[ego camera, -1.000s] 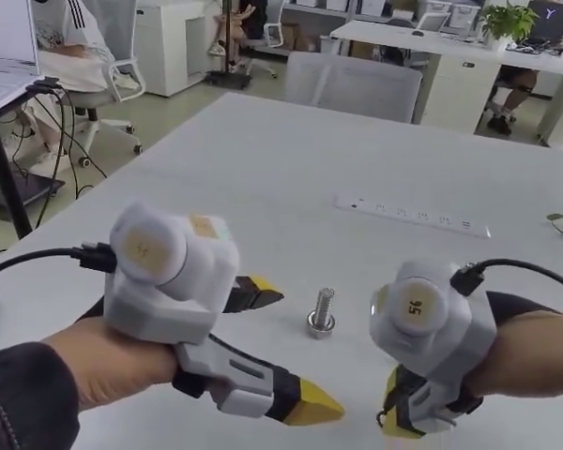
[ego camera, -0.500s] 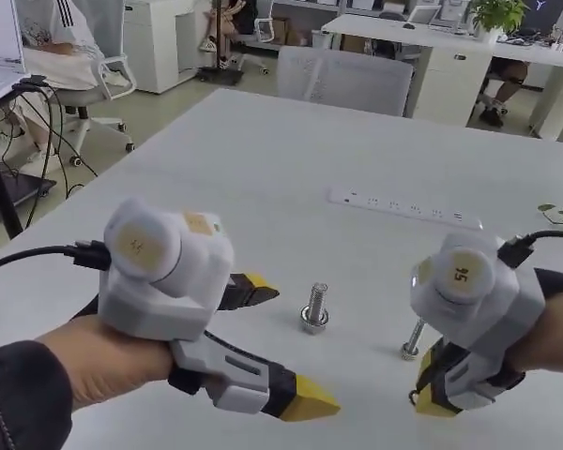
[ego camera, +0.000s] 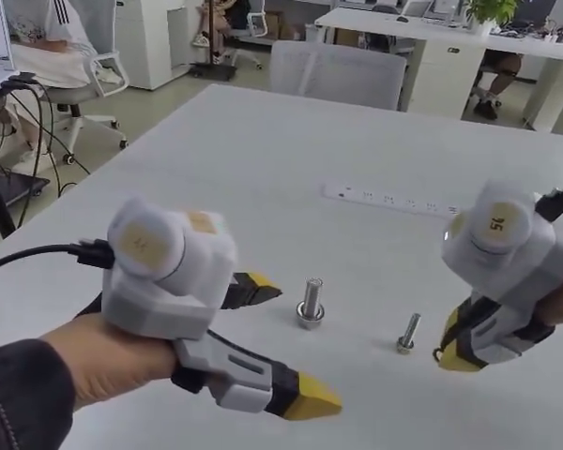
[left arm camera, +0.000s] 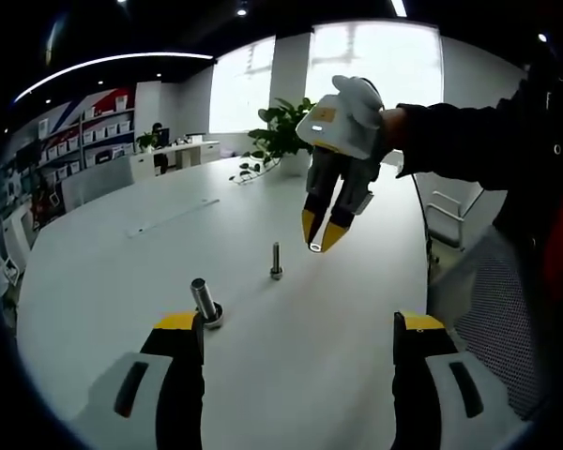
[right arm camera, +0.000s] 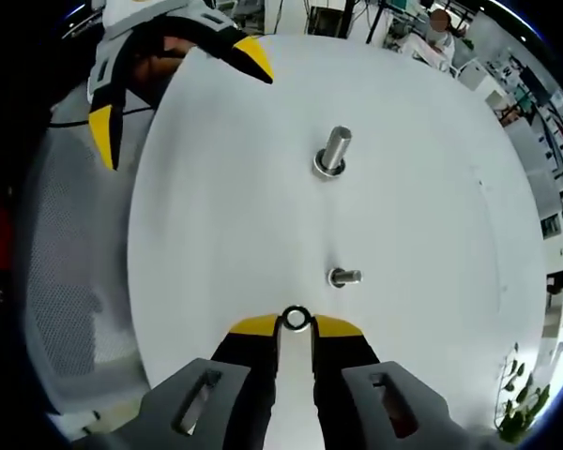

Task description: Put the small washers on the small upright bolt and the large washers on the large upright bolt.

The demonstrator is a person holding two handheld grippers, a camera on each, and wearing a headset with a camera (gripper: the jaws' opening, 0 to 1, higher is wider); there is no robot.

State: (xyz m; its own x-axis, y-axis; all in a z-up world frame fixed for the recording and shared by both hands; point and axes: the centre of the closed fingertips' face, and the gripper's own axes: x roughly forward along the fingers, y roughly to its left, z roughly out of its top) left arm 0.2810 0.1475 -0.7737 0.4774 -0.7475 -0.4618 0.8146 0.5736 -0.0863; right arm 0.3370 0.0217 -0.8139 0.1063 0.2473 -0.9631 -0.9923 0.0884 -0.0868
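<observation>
A washer (right arm camera: 296,319) sits pinched in the tips of the right gripper (right arm camera: 296,327), above the tabletop (ego camera: 263,159) near the small upright bolt (ego camera: 408,334). The large bolt (ego camera: 311,302) stands before the wide-spread, unladen left gripper (ego camera: 291,345).

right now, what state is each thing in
left gripper: open, empty
right gripper: shut on the washer, off the table
washer: pinched at the jaw tips, on no bolt
large bolt: upright on the table
small bolt: upright on the table
</observation>
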